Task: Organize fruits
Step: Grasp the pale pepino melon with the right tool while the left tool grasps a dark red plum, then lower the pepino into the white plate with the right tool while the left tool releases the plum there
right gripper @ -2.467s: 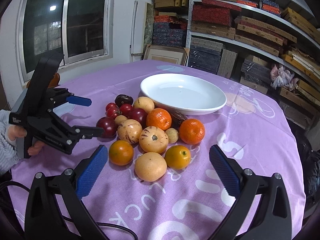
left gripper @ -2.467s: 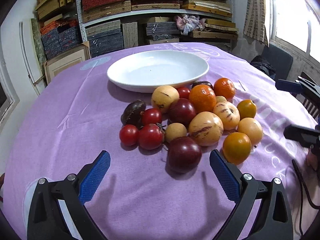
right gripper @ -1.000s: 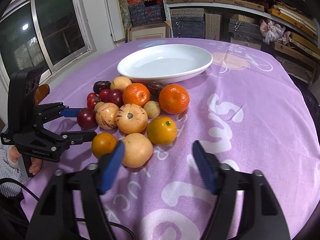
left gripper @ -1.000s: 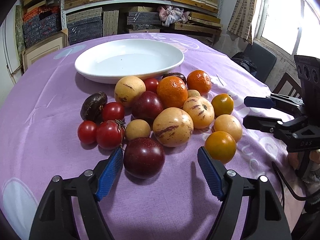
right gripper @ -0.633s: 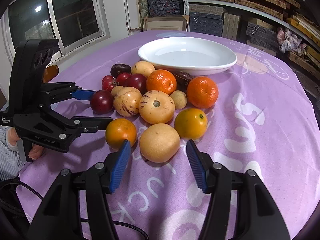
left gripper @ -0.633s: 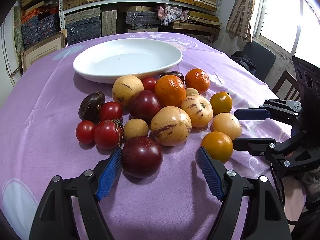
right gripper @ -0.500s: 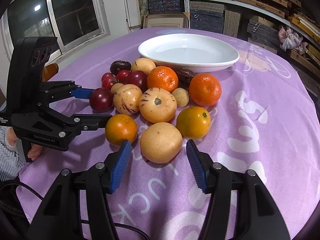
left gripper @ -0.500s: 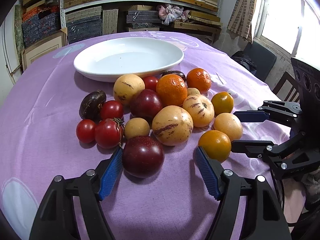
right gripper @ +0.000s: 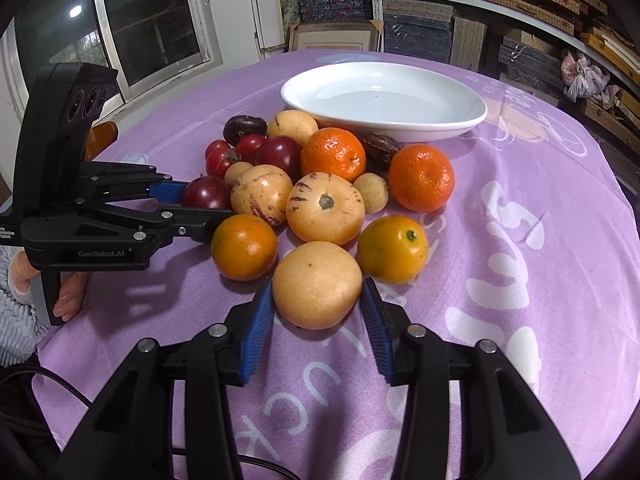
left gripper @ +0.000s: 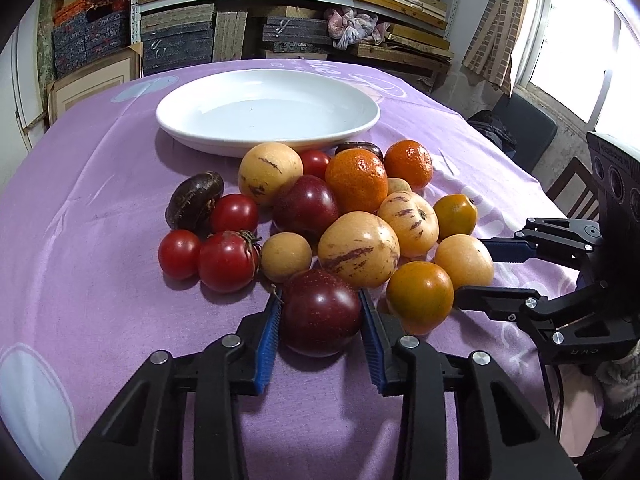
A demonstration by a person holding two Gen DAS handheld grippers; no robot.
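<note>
Now both my grippers are closing, left gripper (left gripper: pixel 320 320) around the dark plum (left gripper: pixel 321 312), right gripper (right gripper: pixel 316 308) around the pale round fruit (right gripper: pixel 317 284) at the pile's near edge; squeeze gently, lift straight up.

The left gripper (left gripper: pixel 321 322) is closing on a dark red plum (left gripper: pixel 321 312), its blue fingers (left gripper: pixel 267 340) against the fruit's two sides. The plum sits on the purple-clothed desk (left gripper: pixel 80 200) at the near edge of a heap of fruit: striped yellow melons, oranges, red tomatoes and a dark brown fruit. Behind the heap stands an empty white plate (left gripper: pixel 268 110). At the right, the right gripper (left gripper: pixel 476 270) reaches in, closing around a pale yellow fruit (left gripper: pixel 464 261), beside an orange tomato (left gripper: pixel 420 297).
</note>
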